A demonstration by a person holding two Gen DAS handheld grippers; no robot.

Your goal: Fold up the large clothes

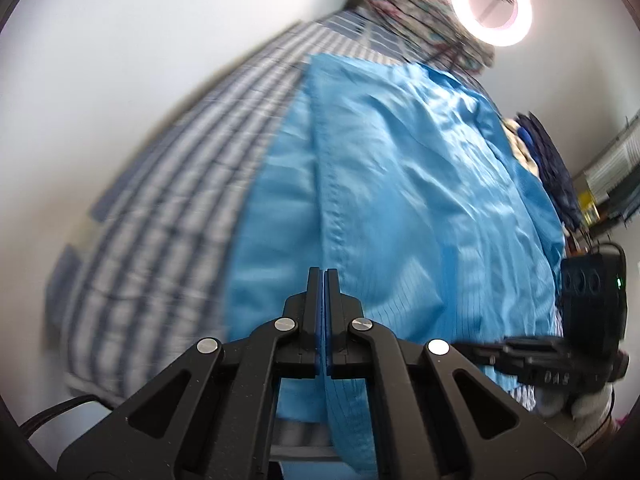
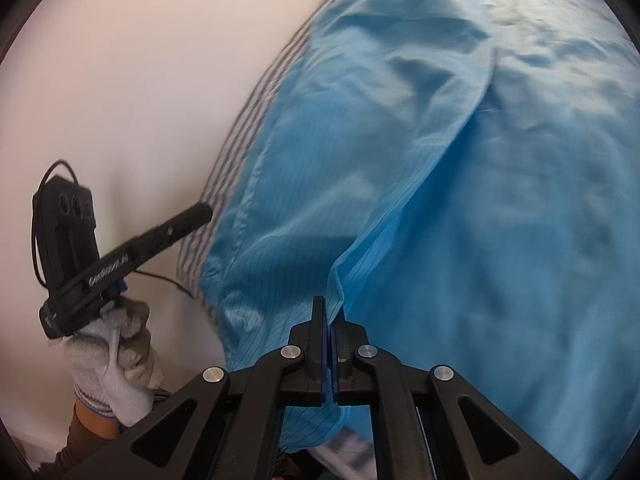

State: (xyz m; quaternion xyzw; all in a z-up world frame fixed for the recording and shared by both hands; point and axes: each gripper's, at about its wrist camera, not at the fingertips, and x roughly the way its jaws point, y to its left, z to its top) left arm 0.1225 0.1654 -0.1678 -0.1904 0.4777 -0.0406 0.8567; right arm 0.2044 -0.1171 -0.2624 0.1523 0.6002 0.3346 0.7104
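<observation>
Left gripper [image 1: 322, 274] jaws together, blue pads meeting; the blue garment [image 1: 400, 184] hem runs under and between the linkage, a strip of cloth hanging below the jaws, so it looks clamped on the garment's near edge, tho the pinch point itself is hard to see. Right gripper [image 2: 330, 312] closed on a raised ridge of the same garment [image 2: 460, 200]; fabric peaks up into the jaws and drapes away on both sides, pinstripe weave visible close up. In right wrist view, left gripper [image 2: 192, 216] seen side-on at frame left, held by a person's gloved hand [image 2: 116, 356] in a white knit glove w/ blue cuff trim; brown sleeve below. In left wrist view, right gripper body shows at far right edge, a white glove under it. Garment spread over a bed w/ blue-grey striped sheet [image 1: 168, 200], sheet showing along garment's left side in both views. Stitched seam runs lengthwise up the garment. Farther: floral-pattern bundle [image 1: 416, 20] at the bed's far end, dark blue and cream clothes pile [image 1: 544, 160] beside garment's right edge. Ring light [image 1: 490, 2] lit, top right. White wall behind. Both views motion-blurred.
</observation>
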